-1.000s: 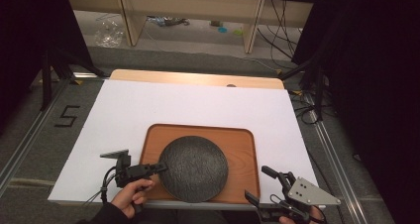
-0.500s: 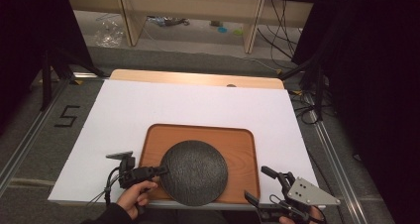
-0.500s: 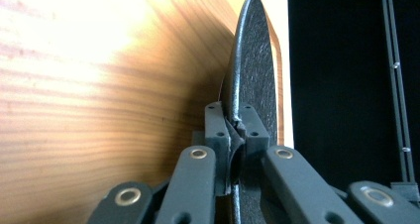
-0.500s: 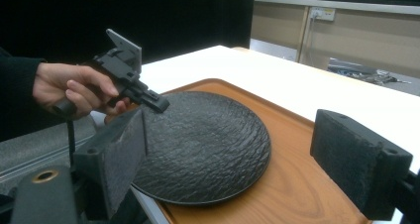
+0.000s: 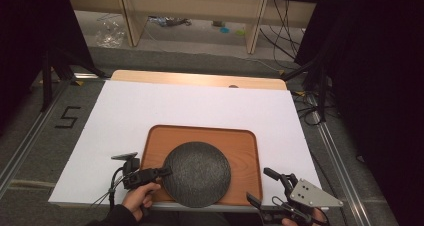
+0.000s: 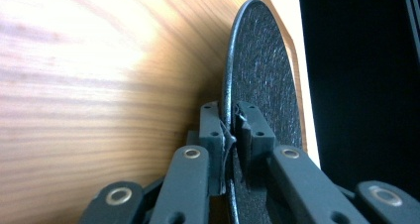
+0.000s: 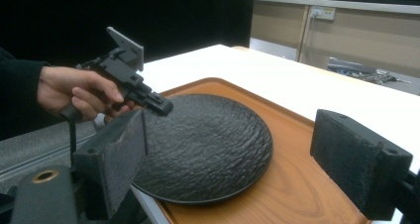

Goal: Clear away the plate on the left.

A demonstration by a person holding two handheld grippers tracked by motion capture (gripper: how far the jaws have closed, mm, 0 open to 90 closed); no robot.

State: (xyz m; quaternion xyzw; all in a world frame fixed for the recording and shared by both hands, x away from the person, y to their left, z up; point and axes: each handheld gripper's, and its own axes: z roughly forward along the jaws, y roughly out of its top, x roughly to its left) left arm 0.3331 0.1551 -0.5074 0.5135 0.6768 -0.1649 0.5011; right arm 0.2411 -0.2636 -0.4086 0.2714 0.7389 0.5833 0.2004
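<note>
A round black textured plate (image 5: 197,173) lies on the wooden tray (image 5: 245,146), its near edge reaching over the tray's front rim. My left gripper (image 5: 165,172) is shut on the plate's left rim. In the left gripper view its pads (image 6: 212,130) clamp the thin rim of the plate (image 6: 262,80), with the tray's wood (image 6: 99,85) behind. My right gripper (image 5: 257,184) stands open at the table's front right, holding nothing. The right gripper view shows the plate (image 7: 208,144), the tray (image 7: 302,184) and the left gripper (image 7: 161,106) in a hand.
The tray sits on a white sheet (image 5: 190,106) that covers the table; a strip of bare wooden tabletop (image 5: 200,79) shows at the far edge. Beyond it are shelf legs, cables and a crumpled plastic bag (image 5: 107,36) on the floor.
The plate, held at its rim by the left gripper, has slid slightly toward the table's near edge. The right gripper has stayed in place.
</note>
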